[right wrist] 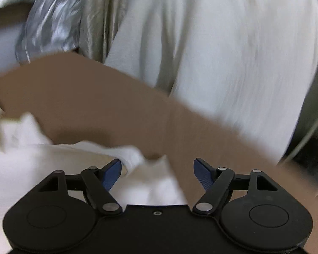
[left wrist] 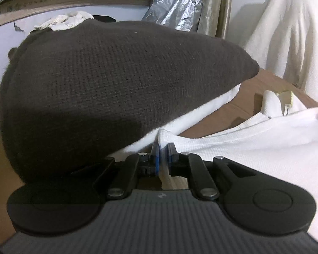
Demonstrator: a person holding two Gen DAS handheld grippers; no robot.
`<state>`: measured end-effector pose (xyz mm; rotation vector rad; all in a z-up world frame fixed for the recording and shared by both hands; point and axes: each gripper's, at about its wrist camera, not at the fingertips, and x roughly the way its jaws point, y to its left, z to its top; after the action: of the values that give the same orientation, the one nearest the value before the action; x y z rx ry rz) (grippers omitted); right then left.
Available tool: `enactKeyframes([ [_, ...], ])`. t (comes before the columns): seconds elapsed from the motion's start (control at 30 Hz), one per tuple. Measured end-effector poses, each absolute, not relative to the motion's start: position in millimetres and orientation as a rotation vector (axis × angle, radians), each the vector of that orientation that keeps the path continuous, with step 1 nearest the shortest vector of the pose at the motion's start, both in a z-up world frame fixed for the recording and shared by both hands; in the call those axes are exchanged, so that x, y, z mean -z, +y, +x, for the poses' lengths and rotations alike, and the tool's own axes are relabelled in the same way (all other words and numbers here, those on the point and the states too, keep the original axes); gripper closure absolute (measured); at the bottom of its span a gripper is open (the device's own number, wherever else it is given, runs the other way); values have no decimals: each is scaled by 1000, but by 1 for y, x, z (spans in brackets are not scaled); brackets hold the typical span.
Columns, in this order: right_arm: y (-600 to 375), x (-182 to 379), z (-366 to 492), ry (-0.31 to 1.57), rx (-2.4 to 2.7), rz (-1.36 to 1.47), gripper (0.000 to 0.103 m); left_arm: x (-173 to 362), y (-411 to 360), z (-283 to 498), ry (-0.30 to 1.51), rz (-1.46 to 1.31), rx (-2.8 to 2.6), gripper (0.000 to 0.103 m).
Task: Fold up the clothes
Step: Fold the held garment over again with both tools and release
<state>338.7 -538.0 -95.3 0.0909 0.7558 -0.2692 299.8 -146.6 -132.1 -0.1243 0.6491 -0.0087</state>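
A white waffle-knit shirt (left wrist: 254, 139) lies on brown cardboard (left wrist: 239, 110), its collar and label at the right. My left gripper (left wrist: 163, 148) is shut on a pinched fold of this shirt's edge. A dark grey knit sweater (left wrist: 108, 84), folded, sits on a white garment just left of the gripper. In the blurred right wrist view, my right gripper (right wrist: 157, 169) is open and empty, its jaws wide apart, with the white shirt (right wrist: 53, 158) under and left of it on the cardboard (right wrist: 116, 105).
A white garment (left wrist: 290, 36) hangs at the right; it fills the upper part of the right wrist view (right wrist: 233, 53). Silver crinkled foil (left wrist: 173, 6) and a beige curtain stand behind. Crumpled white cloth (left wrist: 65, 22) lies beyond the sweater.
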Motion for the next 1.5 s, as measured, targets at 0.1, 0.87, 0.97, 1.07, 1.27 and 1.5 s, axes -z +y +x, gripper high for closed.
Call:
enactKeyframes([
  [0.1, -561, 107, 318, 744, 248, 221, 24, 133, -144, 301, 658, -145, 6, 94],
  [0.87, -543, 144, 298, 771, 523, -155, 47, 145, -147, 298, 693, -88, -29, 80],
  [0.97, -545, 131, 284, 699, 428, -26, 47, 142, -146, 295, 684, -90, -23, 80],
  [1.07, -537, 129, 288, 734, 236, 37, 48, 137, -143, 290, 660, -131, 2, 80],
  [1.27, -515, 133, 328, 790, 121, 243, 44, 130, -140, 282, 620, -156, 27, 77],
  [1.5, -485, 116, 370, 751, 188, 69, 19, 130, -140, 281, 631, -188, 64, 69],
])
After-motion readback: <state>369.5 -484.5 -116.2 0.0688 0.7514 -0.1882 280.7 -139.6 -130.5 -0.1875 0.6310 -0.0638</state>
